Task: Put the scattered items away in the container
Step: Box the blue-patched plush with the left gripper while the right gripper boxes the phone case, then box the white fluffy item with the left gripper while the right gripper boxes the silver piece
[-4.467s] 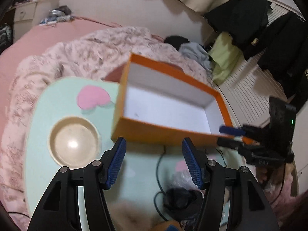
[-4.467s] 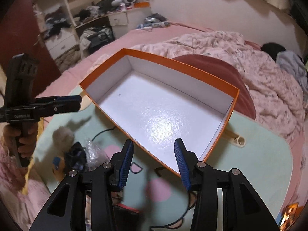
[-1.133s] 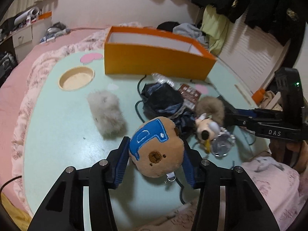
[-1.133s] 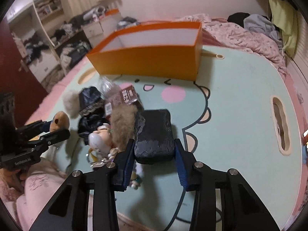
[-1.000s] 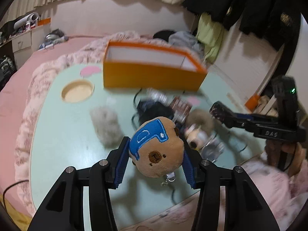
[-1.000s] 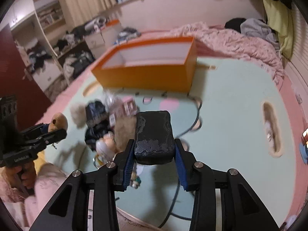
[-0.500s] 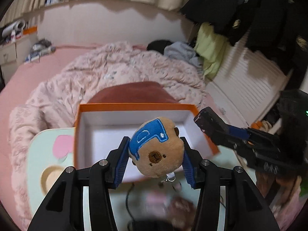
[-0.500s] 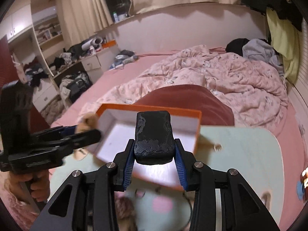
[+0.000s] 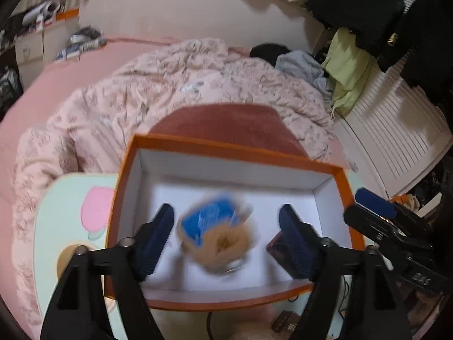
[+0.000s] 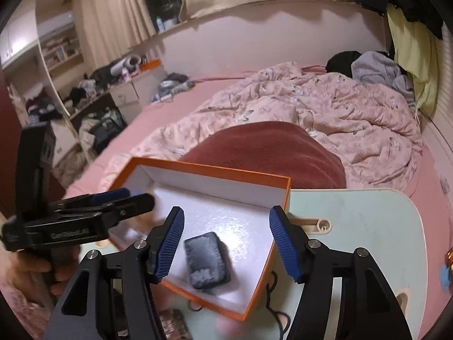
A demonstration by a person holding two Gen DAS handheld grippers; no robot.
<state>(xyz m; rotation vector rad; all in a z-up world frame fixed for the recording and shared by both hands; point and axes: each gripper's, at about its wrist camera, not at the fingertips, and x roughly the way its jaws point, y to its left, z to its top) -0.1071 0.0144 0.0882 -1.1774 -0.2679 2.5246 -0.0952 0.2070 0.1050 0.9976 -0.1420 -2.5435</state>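
Note:
The orange box [image 9: 235, 147] with a white inside stands on the pale green table; it also shows in the right wrist view [image 10: 209, 168]. My left gripper [image 9: 226, 233] is open above the box, and the brown plush with a blue patch [image 9: 216, 236] is blurred between its fingers, loose over the box floor. My right gripper [image 10: 226, 239] is open above the box, and the black pouch [image 10: 206, 259] lies on the box floor below it. The left gripper [image 10: 124, 198] shows in the right wrist view, the right gripper [image 9: 365, 201] in the left wrist view.
The pale green table [image 10: 362, 221] has cut-out holes and a pink heart mark [image 9: 96, 212]. A dark red cushion [image 10: 266, 153] and a pink quilt [image 9: 175, 85] lie behind the box. A brown packet [image 9: 286, 321] and a black cable [image 10: 279, 318] lie in front of it.
Both grippers have opened. The plush has left the left gripper and is dropping into the box. The black pouch has left the right gripper and lies in the box.

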